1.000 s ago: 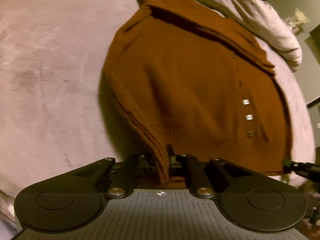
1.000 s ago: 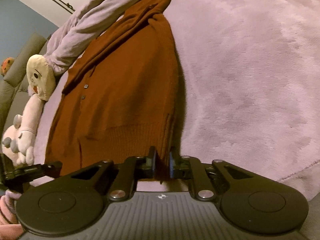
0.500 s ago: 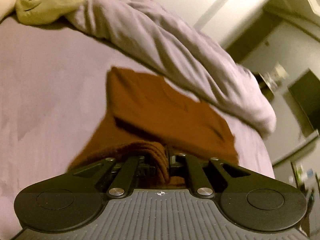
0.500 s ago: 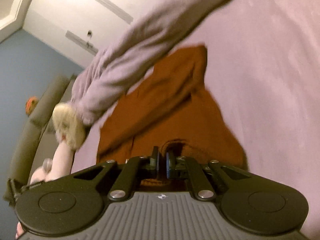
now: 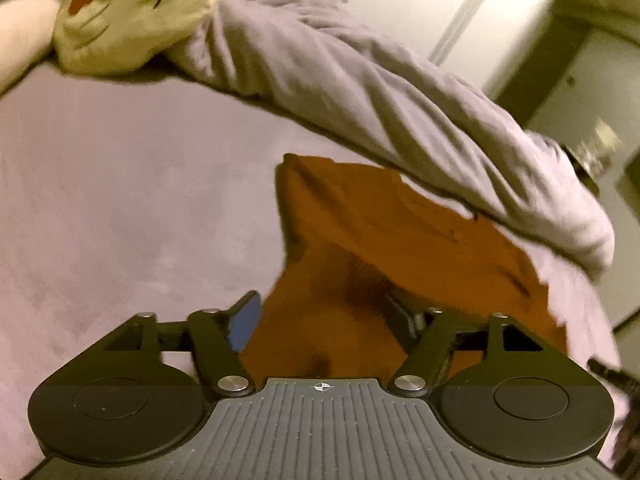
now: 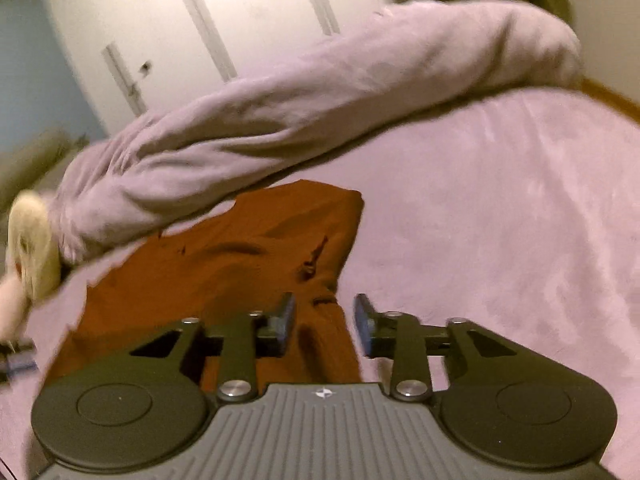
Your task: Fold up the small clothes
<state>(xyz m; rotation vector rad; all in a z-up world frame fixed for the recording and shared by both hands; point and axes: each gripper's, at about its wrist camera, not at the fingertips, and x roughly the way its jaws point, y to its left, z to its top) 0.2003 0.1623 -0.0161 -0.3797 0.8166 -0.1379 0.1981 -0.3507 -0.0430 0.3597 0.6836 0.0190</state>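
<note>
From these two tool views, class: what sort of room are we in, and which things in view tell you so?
Most likely a bedroom. The brown sweater lies on a wide, soft lilac bed surface, a rumpled duvet is bunched along its far side, and a cream plush toy rests beside the duvet.

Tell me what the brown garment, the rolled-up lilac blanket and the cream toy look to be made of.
Brown garment: apparently knitted yarn, matte; ribbing shows near the left claw.
Lilac blanket: soft, fleece-like fabric, going by its fuzzy surface and deep, rounded folds.
Cream toy: seemingly plush, with a stitched or printed face; the blur leaves that open.
Right claw: open, pads apparently blue rubber.
</note>
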